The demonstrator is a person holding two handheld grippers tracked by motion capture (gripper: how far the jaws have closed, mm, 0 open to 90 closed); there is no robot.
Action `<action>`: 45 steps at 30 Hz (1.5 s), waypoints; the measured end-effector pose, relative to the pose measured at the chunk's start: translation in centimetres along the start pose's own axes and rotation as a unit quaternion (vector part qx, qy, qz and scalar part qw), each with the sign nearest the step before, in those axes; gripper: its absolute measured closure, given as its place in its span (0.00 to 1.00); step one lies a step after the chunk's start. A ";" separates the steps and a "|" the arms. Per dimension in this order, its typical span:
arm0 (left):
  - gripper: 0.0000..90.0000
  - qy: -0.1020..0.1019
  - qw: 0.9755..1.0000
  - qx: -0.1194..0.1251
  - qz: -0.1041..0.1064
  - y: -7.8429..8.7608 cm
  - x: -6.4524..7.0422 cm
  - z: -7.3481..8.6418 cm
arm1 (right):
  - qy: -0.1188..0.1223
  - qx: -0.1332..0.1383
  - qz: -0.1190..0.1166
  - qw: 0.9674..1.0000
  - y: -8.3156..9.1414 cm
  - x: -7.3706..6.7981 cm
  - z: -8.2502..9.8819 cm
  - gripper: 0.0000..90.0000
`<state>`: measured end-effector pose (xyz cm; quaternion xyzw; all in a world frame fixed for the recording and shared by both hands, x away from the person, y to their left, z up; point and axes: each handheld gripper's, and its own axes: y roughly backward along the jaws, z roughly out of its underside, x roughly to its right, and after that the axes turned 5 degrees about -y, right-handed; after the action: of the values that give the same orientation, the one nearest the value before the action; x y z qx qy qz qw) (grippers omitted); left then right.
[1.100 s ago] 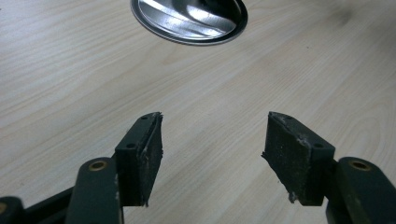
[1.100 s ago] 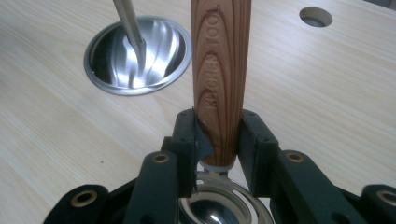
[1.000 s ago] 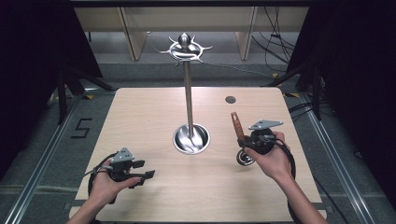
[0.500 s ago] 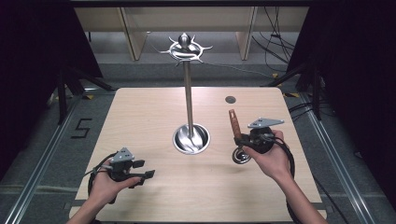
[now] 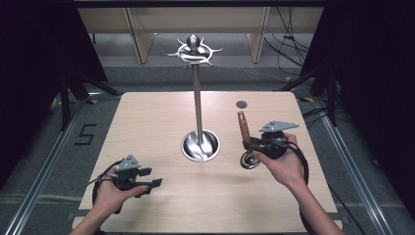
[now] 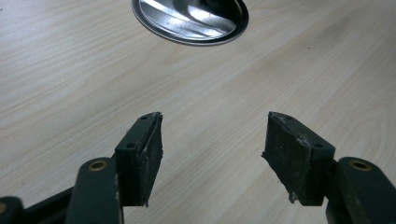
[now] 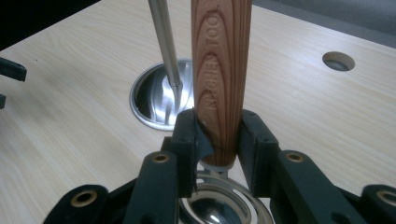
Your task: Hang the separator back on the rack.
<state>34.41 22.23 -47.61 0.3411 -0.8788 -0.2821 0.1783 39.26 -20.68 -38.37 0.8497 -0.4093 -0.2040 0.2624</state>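
While the left gripper (image 5: 147, 180) rests low over the near left part of the table (image 5: 147, 122), held in the person's left hand (image 5: 115, 188), its jaws stand apart with nothing between them. From the left gripper view the two worn pads (image 6: 147, 156) frame bare wood, and the rim of the base (image 6: 189, 21) lies ahead at the top edge. A cable loops from this gripper back round the wrist.

At the middle of the table stands the rack: a round, shiny metal base (image 5: 200, 145) with a thin pole (image 5: 197, 98) rising straight from it to a head of curved hooks (image 5: 194, 49) topped by a knob. The hooks hang bare.

Just right of the base is the tool (image 5: 243, 128), a kitchen utensil with a wooden handle and a round metal end (image 5: 248, 160). It stands nearly upright, handle uppermost and leaning slightly, with the metal end down at the table. The right gripper (image 5: 250, 145), in the right hand (image 5: 281, 164), clamps the handle low down, close to where wood meets metal. In the right gripper view both pads (image 7: 189, 140) press against the lower handle (image 7: 220, 70), which bears the burnt-in words KITCHEN TOOL, and the slotted metal end (image 7: 224, 205) shows below the jaws. Behind the handle there, the pole (image 7: 166, 46) runs down into the base (image 7: 154, 100).

Farther back on the right, a small round hole (image 5: 241, 104) is set in the tabletop, well apart from the tool.
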 end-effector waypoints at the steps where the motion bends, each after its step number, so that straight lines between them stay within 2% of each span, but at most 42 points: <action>1: 0.40 0.001 1.000 0.001 0.001 0.0 0.0 0.0 | -0.005 0.002 -0.002 1.000 0.0 -0.1 0.0 0.78; 6: 0.40 0.001 1.000 -0.001 0.002 0.0 0.0 0.0 | -0.002 0.009 -0.004 1.000 0.4 -0.4 -0.5 0.78; 7: 0.40 -0.002 1.000 -0.004 -0.001 0.0 -0.1 0.0 | -0.005 0.021 -0.002 1.000 0.3 -0.5 -0.5 0.78; 8: 0.40 -0.005 1.000 -0.006 -0.005 -0.1 -0.1 0.0 | 0.002 0.014 -0.006 1.000 0.5 -0.4 -0.7 0.78; 9: 0.40 0.002 1.000 -0.003 0.003 0.0 0.0 0.0 | 0.002 0.013 -0.008 1.000 0.6 -0.5 -0.9 0.78; 10: 0.40 0.004 1.000 0.001 0.000 0.0 0.1 0.0 | 0.001 0.028 -0.006 1.000 0.4 -0.7 -1.0 0.78; 11: 0.40 0.004 1.000 0.003 -0.001 -0.1 0.1 0.0 | 0.010 0.031 -0.006 0.999 0.4 -0.6 -1.0 0.78; 14: 0.40 0.001 1.000 -0.002 -0.003 0.0 0.0 0.0 | 0.003 0.019 -0.011 1.000 0.8 -0.7 -1.3 0.78; 15: 0.40 0.001 1.000 -0.002 0.003 -0.1 -0.1 0.0 | 0.008 0.025 -0.010 1.000 0.7 -0.7 -1.3 0.78; 16: 0.40 0.001 1.000 -0.001 0.003 -0.1 -0.1 0.0 | 0.003 0.035 -0.010 0.999 0.6 -0.9 -1.3 0.78; 17: 0.40 0.001 1.000 -0.002 0.003 -0.1 -0.1 0.0 | 0.014 0.026 -0.015 0.999 0.9 -0.8 -1.6 0.78; 19: 0.40 0.001 1.000 -0.002 0.003 -0.1 -0.1 0.0 | 0.010 0.034 -0.015 0.999 0.9 -1.0 -1.7 0.78; 22: 0.40 -0.001 1.000 -0.002 -0.002 -0.1 0.0 0.0 | 0.012 0.031 -0.014 0.999 1.1 -1.2 -2.0 0.78; 24: 0.40 0.000 1.000 -0.002 0.002 0.0 0.0 0.0 | 0.012 0.032 -0.016 0.999 1.2 -1.2 -2.1 0.78; 25: 0.40 0.000 1.000 -0.002 0.001 0.0 0.0 0.0 | 0.014 0.046 -0.012 0.999 1.1 -1.3 -2.1 0.78; 26: 0.40 0.005 1.000 0.003 0.003 0.0 0.0 0.0 | 0.024 0.038 -0.016 0.999 1.2 -1.2 -2.3 0.78; 27: 0.40 0.005 1.000 0.003 0.003 0.0 0.0 0.0 | 0.014 0.039 -0.017 0.999 1.4 -1.6 -2.5 0.78; 29: 0.40 -0.002 1.000 -0.005 -0.002 0.0 -0.1 0.0 | 0.020 0.042 -0.018 0.999 1.4 -1.6 -2.5 0.78; 31: 0.40 -0.001 1.000 -0.008 0.003 0.1 -0.1 0.0 | 0.018 0.052 -0.016 0.998 1.5 -1.7 -2.7 0.78; 33: 0.40 0.003 1.000 0.001 0.003 0.0 0.0 0.0 | 0.017 0.047 -0.019 0.999 1.7 -1.8 -2.9 0.78; 34: 0.40 0.002 1.000 -0.003 0.005 0.1 0.0 0.0 | 0.015 0.060 -0.016 0.998 1.6 -1.8 -2.9 0.78; 35: 0.40 0.001 1.000 -0.002 0.002 0.1 -0.1 0.0 | 0.020 0.050 -0.020 0.998 1.9 -1.7 -3.1 0.78; 36: 0.40 -0.003 1.000 -0.010 0.001 0.1 -0.2 0.0 | 0.017 0.058 -0.019 0.998 1.8 -1.8 -3.1 0.78; 38: 0.40 0.001 1.000 -0.002 -0.003 0.0 -0.1 0.0 | 0.024 0.054 -0.019 0.998 2.0 -1.7 -3.3 0.78; 42: 0.40 -0.002 1.000 -0.004 -0.003 0.0 -0.1 0.0 | 0.019 0.055 -0.018 0.998 2.1 -1.9 -3.4 0.78; 43: 0.40 0.004 1.000 0.001 -0.002 -0.1 0.0 0.0 | 0.017 0.065 -0.014 0.998 2.0 -2.0 -3.5 0.78; 45: 0.40 0.004 1.000 -0.001 -0.004 0.0 0.0 0.0 | 0.021 0.054 -0.017 0.998 2.2 -2.0 -3.8 0.78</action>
<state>34.41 22.20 -47.63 0.3451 -0.8765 -0.2828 0.1809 38.90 -19.24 -33.81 0.8735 -0.3995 -0.1688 0.2213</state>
